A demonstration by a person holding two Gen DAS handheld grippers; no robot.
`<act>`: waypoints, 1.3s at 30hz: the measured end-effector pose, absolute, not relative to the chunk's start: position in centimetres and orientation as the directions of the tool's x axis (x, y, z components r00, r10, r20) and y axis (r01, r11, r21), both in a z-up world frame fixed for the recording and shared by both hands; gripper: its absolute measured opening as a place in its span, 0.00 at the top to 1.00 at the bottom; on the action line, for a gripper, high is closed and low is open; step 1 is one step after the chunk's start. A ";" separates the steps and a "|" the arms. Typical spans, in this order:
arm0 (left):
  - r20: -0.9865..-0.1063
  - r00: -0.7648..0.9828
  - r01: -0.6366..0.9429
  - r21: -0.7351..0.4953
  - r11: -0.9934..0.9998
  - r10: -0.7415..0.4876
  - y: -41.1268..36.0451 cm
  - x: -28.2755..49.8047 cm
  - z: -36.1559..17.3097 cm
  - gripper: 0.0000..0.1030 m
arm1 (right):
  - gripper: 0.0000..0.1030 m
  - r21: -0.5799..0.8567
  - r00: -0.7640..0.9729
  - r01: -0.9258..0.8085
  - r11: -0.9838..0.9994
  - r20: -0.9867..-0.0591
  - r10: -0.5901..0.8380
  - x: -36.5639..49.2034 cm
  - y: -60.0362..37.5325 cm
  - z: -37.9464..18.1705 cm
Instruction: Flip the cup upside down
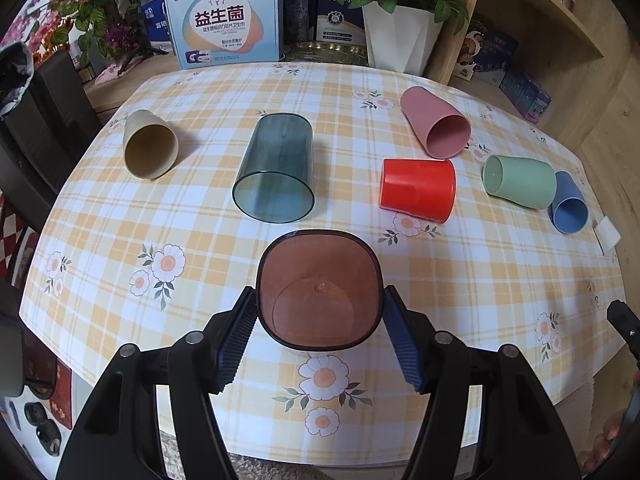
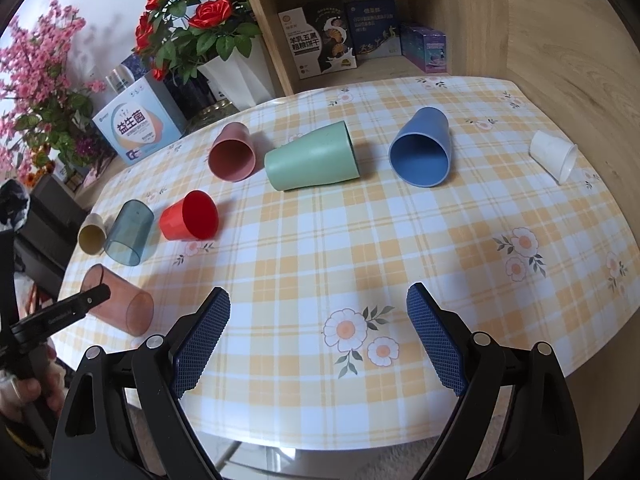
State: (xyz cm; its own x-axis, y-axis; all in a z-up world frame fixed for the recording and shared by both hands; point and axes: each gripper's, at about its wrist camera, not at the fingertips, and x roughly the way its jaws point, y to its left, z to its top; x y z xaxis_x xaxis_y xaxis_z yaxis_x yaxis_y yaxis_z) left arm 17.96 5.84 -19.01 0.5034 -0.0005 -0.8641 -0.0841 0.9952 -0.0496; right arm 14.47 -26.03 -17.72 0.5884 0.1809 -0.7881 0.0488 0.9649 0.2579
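Observation:
A translucent brown-pink cup [image 1: 318, 292] lies on its side on the checked tablecloth [image 1: 480, 280], mouth towards my left gripper [image 1: 319, 304]. The left fingers stand on either side of its rim, close to or touching it; a firm grip is not clear. The same cup [image 2: 120, 304] shows at the left of the right wrist view, with a left finger [image 2: 86, 300] against it. My right gripper [image 2: 319, 304] is open and empty above the table's near edge. Several other cups lie on their sides: teal [image 1: 276, 168], beige [image 1: 148, 144], red [image 1: 418, 188], pink [image 1: 436, 122], green [image 1: 520, 180], blue [image 1: 568, 204], white [image 2: 554, 154].
A printed box [image 1: 226, 20], a white vase of red roses [image 1: 400, 36] and pink flowers stand behind the table. A wooden shelf [image 2: 352, 40] with boxes is at the back right. A black chair [image 1: 44, 120] stands at the left.

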 end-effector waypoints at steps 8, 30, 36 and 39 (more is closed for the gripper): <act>-0.835 0.550 -0.077 -0.037 0.996 0.011 5.6 17.0 -16.6 0.32 | 0.15 0.256 0.611 0.038 0.966 -0.771 0.180 13.7 -25.9 -16.3; -0.497 0.868 -0.022 -0.018 1.000 0.010 3.5 5.3 0.3 0.06 | 0.15 0.189 0.803 -0.067 0.980 -0.573 0.165 5.8 -25.3 -2.1; -0.421 0.907 -0.031 -0.002 1.000 0.028 2.9 2.1 2.0 0.06 | 0.15 0.163 0.844 -0.070 0.984 -0.517 0.146 4.0 -24.8 -0.4; -0.380 0.924 -0.046 0.005 0.999 0.044 2.8 0.8 2.7 0.06 | 0.15 0.147 0.863 -0.070 0.987 -0.486 0.134 3.2 -24.6 -0.1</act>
State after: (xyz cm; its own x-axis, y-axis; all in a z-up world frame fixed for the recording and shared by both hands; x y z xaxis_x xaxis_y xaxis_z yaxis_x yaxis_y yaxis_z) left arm 0.75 2.80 2.75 0.9240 0.0440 -0.3798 -0.0456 0.9989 0.0048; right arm 3.16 -24.59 -0.06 0.8635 0.1335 -0.4864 -0.0699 0.9867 0.1468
